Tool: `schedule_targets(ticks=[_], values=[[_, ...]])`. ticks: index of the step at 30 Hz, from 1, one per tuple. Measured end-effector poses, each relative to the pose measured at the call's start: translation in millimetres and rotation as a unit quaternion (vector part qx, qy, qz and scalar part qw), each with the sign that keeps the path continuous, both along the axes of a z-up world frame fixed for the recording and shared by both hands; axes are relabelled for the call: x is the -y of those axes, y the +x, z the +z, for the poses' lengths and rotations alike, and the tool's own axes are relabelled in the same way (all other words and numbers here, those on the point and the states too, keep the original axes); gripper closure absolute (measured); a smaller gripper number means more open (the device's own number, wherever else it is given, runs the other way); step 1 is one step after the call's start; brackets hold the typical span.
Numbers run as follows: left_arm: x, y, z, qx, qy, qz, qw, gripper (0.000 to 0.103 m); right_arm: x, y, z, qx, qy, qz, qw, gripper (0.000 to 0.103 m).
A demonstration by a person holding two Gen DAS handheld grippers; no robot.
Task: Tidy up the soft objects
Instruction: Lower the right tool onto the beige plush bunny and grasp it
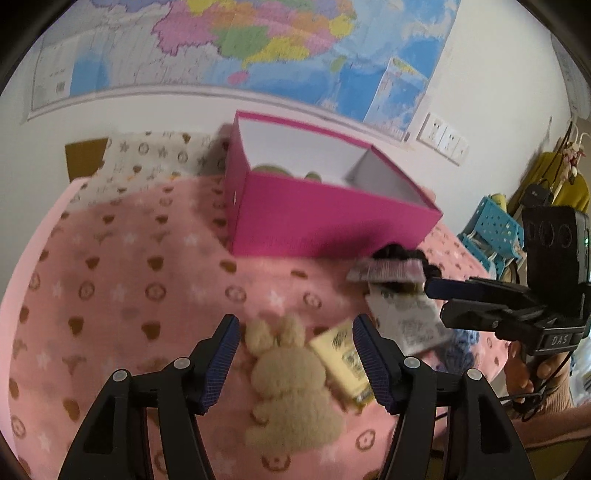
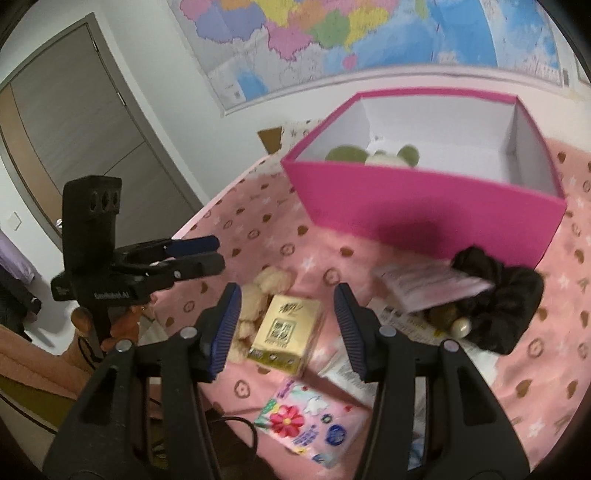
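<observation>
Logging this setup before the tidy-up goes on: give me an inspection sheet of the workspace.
Surface: pink patterned blanket on a bed.
Job's things: beige plush bunny and black scrunchie lie outside the pink box; green plush inside.
Clutter: yellow tissue pack, flowered packet, papers.
Grippers: left gripper and right gripper both open, empty.
Cables: black cable at bed edge.
Surroundings: wall map, door.

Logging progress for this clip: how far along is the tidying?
Done: one green-eared plush already lies in the pink box. In hand: nothing; the left claw is open over the beige bunny, the right claw open over the gold pack. Left: bunny, pack, black scrunchie and flat packets.
</observation>
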State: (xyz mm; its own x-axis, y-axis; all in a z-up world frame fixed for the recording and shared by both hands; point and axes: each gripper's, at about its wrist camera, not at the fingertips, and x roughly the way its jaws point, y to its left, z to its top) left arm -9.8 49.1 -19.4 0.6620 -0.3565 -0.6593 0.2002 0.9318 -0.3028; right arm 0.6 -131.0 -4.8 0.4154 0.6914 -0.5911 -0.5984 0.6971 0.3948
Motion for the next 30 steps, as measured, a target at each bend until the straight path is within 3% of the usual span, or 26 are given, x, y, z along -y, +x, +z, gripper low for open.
schedule_targets(ticks=[13,22,30], values=[[5.6,-21.6,-31.2,-0.053,0.006,-0.013,0.9985,0.038,-46.3,6.6,-19.5,-0.031,-0.013,0.054,0.998,0.049],[8.8,-25.1,-37.9,-0.06,0.009,-0.019,0.998,0.038,-78.5,28.0,-30.3,-0.043,-0.044,0.065,0.996,0.049],[4.6,-25.0,-43.9,-0.067,-0.001,-0.02,0.9975,0.044,-107.8,55.6,-55.4,-0.081,-0.081,0.071,0.991,0.049]])
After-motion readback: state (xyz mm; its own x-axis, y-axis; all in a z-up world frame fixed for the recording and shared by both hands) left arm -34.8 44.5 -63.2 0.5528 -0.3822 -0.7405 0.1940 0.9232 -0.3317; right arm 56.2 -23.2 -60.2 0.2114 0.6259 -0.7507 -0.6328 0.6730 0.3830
